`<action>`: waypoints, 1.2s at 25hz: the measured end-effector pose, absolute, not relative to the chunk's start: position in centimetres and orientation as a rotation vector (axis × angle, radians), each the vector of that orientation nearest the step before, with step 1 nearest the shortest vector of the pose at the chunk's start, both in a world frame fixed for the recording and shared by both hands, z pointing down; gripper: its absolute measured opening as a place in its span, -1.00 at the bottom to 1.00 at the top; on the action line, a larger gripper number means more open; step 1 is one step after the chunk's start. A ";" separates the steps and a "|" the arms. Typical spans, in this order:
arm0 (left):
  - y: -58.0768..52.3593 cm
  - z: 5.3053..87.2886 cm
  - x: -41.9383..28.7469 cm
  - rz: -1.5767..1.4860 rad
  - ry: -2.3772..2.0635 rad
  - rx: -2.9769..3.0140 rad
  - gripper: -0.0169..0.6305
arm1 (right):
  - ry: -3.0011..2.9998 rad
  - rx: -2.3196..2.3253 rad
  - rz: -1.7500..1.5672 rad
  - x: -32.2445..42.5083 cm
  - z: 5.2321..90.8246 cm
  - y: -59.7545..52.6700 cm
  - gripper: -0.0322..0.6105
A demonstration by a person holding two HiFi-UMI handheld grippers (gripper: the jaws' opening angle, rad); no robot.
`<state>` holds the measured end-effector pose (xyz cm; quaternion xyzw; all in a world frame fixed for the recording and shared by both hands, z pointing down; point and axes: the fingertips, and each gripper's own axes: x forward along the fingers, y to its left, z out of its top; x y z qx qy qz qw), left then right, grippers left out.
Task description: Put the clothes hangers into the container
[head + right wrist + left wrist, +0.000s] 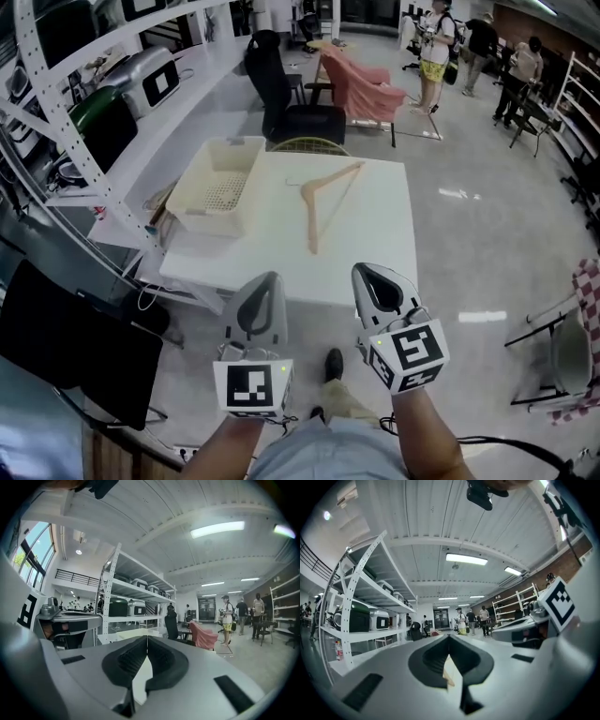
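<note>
Short of the table [375, 244], left tool [269, 281] and right tool [368, 274] are closed, empty — hanger [310, 223] lies near the container [211, 223].

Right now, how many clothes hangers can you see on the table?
1. The wooden hanger lies on the white table, right of the cream basket. None shows inside the basket, though its near wall may hide some.

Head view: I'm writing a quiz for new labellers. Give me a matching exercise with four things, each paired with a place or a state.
Things:
1. hanger
2. container
3. black chair
4. right tool

Places or states:
A. shut, holding nothing
B. at the view's left end of the table
C. on the floor beyond the table
D. flat on the table's middle

Pairs: 1-D, 2-B, 3-C, 4-A
</note>
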<state>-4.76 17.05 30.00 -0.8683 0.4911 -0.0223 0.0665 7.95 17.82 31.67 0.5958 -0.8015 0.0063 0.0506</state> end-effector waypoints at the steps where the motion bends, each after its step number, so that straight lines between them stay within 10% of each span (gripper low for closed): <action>1: 16.3 30.2 -4.5 -0.076 1.484 -2.623 -0.91 | -2.440 1.814 0.030 8.2 31.9 17.0 -0.86; 30: -5.6 26.0 1.9 -0.074 1.573 -2.511 -0.91 | -2.560 1.745 -0.023 14.0 28.0 -6.8 -0.86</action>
